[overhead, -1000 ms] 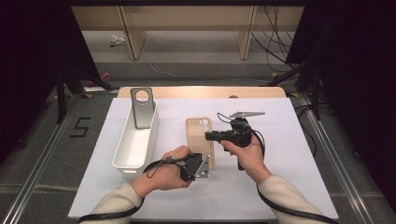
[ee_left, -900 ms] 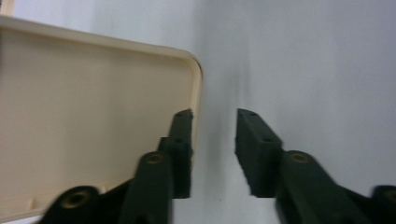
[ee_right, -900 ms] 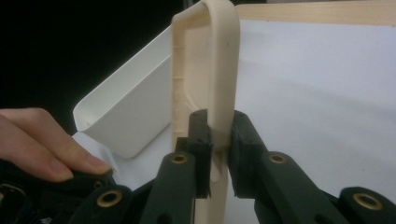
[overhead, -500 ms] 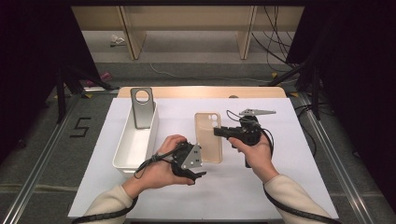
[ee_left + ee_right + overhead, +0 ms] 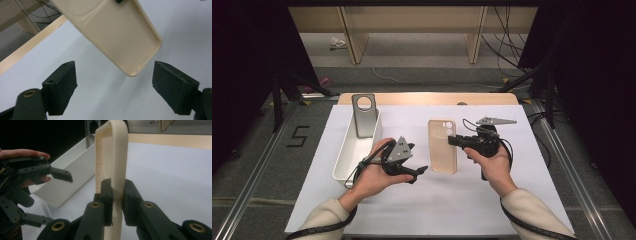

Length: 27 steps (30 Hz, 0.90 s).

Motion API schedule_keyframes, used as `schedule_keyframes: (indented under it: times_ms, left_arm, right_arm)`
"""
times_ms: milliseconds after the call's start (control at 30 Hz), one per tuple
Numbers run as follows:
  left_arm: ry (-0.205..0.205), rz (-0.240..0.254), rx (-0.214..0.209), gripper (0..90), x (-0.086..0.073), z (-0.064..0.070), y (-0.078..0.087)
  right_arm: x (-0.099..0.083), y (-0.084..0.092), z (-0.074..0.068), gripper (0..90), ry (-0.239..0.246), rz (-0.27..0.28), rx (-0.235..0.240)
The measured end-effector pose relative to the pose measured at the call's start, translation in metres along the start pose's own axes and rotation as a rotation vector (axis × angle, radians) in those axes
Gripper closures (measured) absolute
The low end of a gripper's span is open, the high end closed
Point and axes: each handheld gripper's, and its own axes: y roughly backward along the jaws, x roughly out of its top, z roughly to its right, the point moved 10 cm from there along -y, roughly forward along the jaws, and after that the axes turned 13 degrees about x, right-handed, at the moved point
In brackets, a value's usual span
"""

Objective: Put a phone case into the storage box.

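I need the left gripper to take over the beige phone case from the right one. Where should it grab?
Take the free short end of the beige phone case, the one nearest the left gripper, coming along the case's length with one jaw on each flat face. The right gripper pinches one long edge; that end is clear.

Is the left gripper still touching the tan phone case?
Apart. In the left gripper view its jaws, which have just been opening, stand wide with bare table between each pad and the phone case. The high view shows the left gripper beside it.
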Motion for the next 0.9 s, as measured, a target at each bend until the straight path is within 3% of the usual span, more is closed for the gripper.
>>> schedule_keyframes:
  times_ms: [200,367,467,900]
  left_arm:
    - [0.143,0.009,0.022,21.5,0.003,-0.011,0.001]
    - [0.196,0.019,0.040,22.6,0.007,-0.014,0.002]
    - [0.260,0.021,0.030,24.6,0.011,-0.014,0.003]
    - [0.304,0.044,0.073,35.0,0.029,-0.016,0.003]
  right_arm:
    - [-0.002,0.002,-0.002,80.8,0.009,0.003,-0.004]
    - [-0.002,0.002,-0.005,80.8,0.020,0.004,-0.005]
    - [-0.002,0.001,-0.007,80.8,0.026,0.009,-0.005]
    - [-0.005,-0.002,-0.013,80.8,0.036,0.010,0.002]
